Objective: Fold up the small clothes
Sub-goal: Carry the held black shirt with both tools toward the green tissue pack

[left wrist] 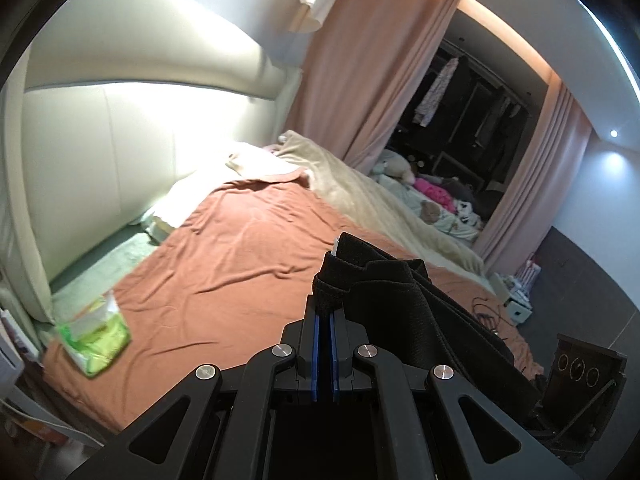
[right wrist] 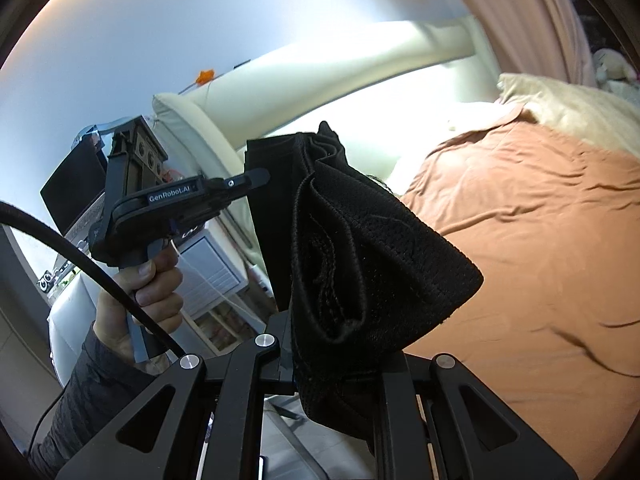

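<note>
A small black garment hangs between both grippers, lifted above the bed. My left gripper is shut on one edge of it; the cloth bunches over the fingertips and drapes to the right. In the right wrist view the same black garment hangs in thick folds over my right gripper, which is shut on it, its fingertips hidden by the cloth. The left gripper shows there too, held by a hand, clamping the garment's far edge.
The bed has a rust-orange sheet and a beige blanket along its far side. A green wipes pack lies near the bed's left corner. A padded headboard, pink curtains and a small cot with toys stand behind.
</note>
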Action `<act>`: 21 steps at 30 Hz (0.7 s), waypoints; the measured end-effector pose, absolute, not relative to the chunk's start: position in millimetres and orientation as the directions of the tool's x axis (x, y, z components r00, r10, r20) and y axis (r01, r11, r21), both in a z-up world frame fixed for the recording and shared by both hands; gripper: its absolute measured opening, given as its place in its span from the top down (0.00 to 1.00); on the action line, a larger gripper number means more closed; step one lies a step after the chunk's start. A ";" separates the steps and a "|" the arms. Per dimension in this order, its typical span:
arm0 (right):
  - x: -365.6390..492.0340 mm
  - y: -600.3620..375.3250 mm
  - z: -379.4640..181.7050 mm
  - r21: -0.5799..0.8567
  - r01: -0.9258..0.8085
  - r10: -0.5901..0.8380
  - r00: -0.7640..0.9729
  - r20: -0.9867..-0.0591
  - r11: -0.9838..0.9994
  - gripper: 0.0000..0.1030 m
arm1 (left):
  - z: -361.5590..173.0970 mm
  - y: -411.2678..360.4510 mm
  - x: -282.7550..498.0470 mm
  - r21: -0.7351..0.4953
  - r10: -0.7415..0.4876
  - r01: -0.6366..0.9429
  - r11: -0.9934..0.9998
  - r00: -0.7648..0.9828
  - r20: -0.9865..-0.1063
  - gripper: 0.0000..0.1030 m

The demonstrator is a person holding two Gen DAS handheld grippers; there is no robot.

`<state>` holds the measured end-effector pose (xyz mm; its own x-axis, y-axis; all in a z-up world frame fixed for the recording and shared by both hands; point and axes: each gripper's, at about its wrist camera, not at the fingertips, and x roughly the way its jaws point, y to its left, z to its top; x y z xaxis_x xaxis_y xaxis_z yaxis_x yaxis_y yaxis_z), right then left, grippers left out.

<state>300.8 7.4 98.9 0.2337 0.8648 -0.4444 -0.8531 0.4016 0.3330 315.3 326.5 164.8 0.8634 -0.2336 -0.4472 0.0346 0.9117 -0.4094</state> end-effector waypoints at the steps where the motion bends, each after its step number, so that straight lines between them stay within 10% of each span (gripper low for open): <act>1: 304.1 11.4 96.4 0.338 -0.853 0.865 0.225 -0.448 0.397 0.92 | 162.1 332.2 315.5 -0.402 -0.223 0.025 0.915 0.862 -0.454 0.96; 21: 432.9 67.9 24.3 0.373 -0.821 0.802 0.161 -0.575 0.432 0.92 | 55.8 417.6 400.5 -0.372 -0.067 -0.211 0.904 0.788 -0.611 0.96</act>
